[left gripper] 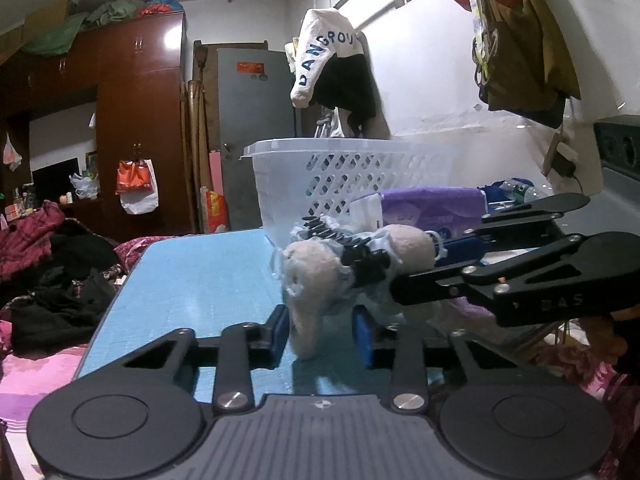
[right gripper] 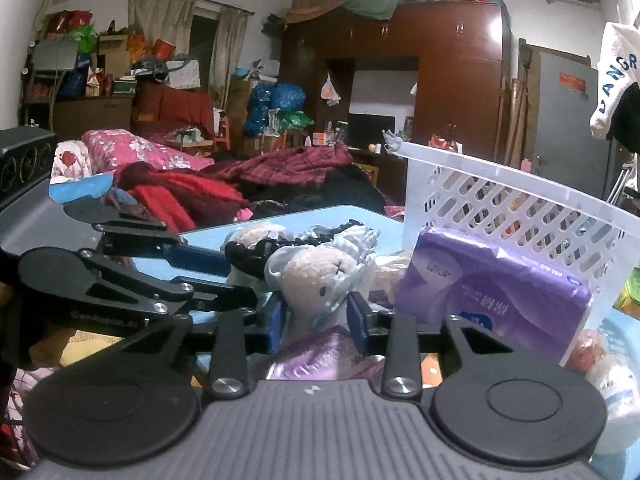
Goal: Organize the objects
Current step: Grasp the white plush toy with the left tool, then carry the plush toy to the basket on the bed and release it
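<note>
A beige plush toy [left gripper: 316, 276] with pale blue fabric and a black spiral band lies on the blue table [left gripper: 200, 280], in front of a white plastic basket [left gripper: 344, 176]. My left gripper [left gripper: 322, 334] is open, its blue pads either side of the toy's leg. My right gripper [right gripper: 316, 318] is open around the toy's head [right gripper: 320, 280]. Each gripper shows in the other's view, reaching at the toy from the side. A purple tissue pack [right gripper: 492, 300] leans against the basket [right gripper: 500, 208].
Piled red and black clothes [right gripper: 240, 188] lie on the bed beyond the table. A dark wardrobe [left gripper: 136, 120] and grey door [left gripper: 256, 120] stand behind. Clothes [left gripper: 332, 76] hang above the basket. A second purple pack [right gripper: 320, 356] lies under my right gripper.
</note>
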